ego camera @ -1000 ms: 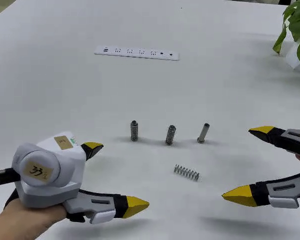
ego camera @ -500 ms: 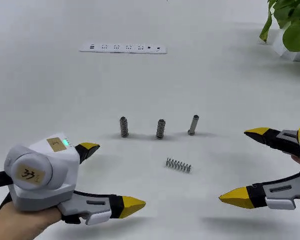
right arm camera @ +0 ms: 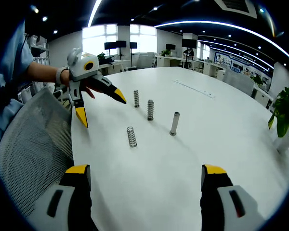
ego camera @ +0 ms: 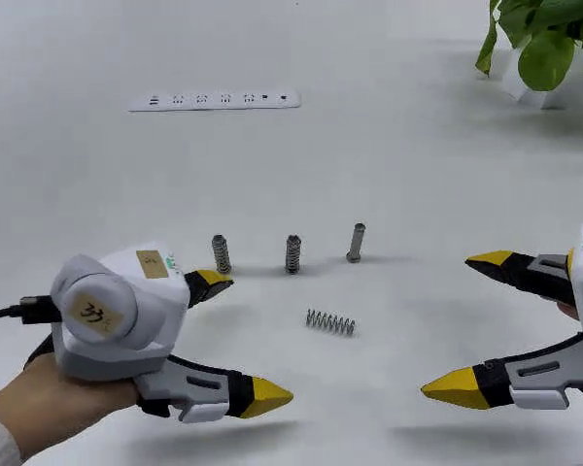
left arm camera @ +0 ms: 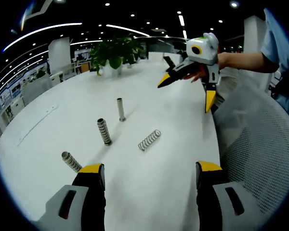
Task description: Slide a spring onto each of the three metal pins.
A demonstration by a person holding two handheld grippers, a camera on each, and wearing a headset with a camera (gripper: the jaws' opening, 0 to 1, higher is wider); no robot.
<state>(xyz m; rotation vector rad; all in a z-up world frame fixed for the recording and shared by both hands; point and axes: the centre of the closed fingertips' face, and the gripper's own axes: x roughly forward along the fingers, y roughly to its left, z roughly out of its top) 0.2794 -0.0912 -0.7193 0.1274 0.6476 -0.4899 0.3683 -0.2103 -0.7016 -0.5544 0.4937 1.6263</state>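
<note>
Left gripper [ego camera: 245, 338] and right gripper [ego camera: 457, 324], both spread wide and empty, low over the white table [ego camera: 418, 155].

Nearest the person, the two grippers hang apart at either side, yellow tips pointing inward. Between them and a little farther out, the loose spring [ego camera: 330, 322] lies flat on its side, its long axis running left to right across the table, right end slightly nearer. Beyond it three pins stand upright in a row: the left pin [ego camera: 221, 253] and middle pin [ego camera: 293, 253] each wear a spring, the right pin [ego camera: 356, 243] is bare. Farther back lies a white power strip [ego camera: 214, 100], with a potted plant [ego camera: 534, 44] at the far right.
</note>
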